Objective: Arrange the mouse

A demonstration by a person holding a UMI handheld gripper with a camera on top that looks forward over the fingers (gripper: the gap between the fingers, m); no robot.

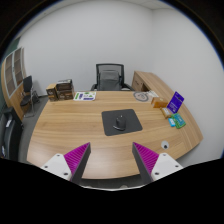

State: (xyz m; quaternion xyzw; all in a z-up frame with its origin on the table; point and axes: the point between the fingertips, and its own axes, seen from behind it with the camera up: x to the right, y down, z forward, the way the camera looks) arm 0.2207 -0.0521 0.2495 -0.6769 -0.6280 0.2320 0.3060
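A dark mouse (123,122) lies on a dark grey mouse mat (122,123) near the middle of a curved wooden desk (70,125). My gripper (112,158) is open and empty, its two fingers with magenta pads (76,157) spread wide over the desk's near edge. The mouse and mat are beyond the fingers, a little to the right of the gap's middle, well apart from them.
A black office chair (110,76) stands behind the desk. Books and boxes (60,90) sit at the far left, papers (84,96) next to them. A purple stand (176,101), a teal item (176,121) and small objects (141,97) lie at the right.
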